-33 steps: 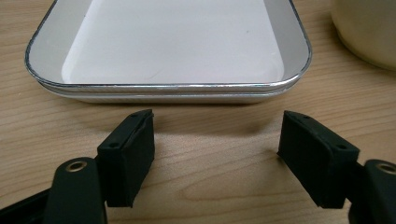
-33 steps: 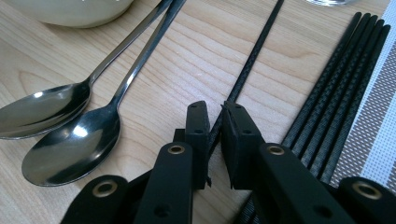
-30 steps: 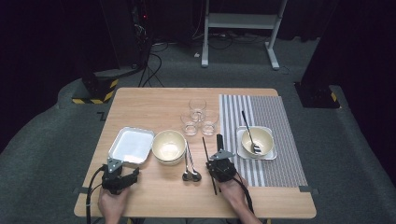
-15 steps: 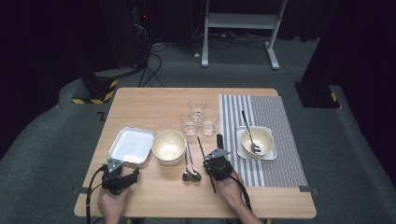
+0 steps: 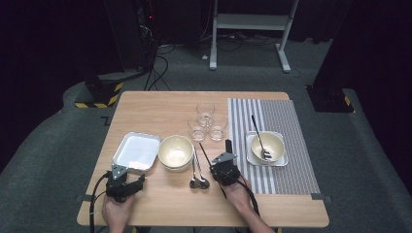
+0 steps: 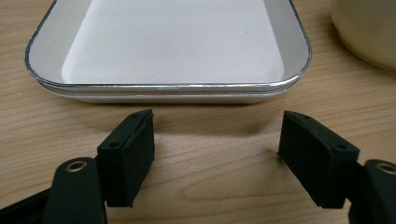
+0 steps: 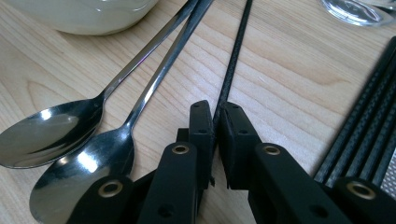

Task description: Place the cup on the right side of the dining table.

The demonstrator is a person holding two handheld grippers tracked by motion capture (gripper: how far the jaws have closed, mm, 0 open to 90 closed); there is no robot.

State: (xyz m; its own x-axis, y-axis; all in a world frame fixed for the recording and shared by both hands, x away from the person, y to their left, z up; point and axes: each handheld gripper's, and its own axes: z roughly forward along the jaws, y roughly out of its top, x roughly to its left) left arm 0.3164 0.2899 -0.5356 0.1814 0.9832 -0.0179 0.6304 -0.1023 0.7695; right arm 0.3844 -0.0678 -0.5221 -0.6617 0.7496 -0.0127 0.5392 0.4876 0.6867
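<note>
A cream bowl (image 5: 267,147) on a white square plate (image 5: 282,160) holds a spoon (image 5: 260,141), set on a striped placemat (image 5: 286,116). A second cream bowl (image 5: 176,152) and a shallow white metal-rimmed tray (image 6: 177,42) sit empty on the wooden table (image 5: 160,104). 3 clear glasses (image 5: 206,121) cluster behind. 2 shiny steel spoons (image 7: 70,135) lie beside a thin black chopstick (image 7: 233,51). The right tongs (image 7: 217,116) have just been closing and pinch that chopstick. The left tongs (image 6: 217,140) stand wide, holding nothing, just before the tray.
</note>
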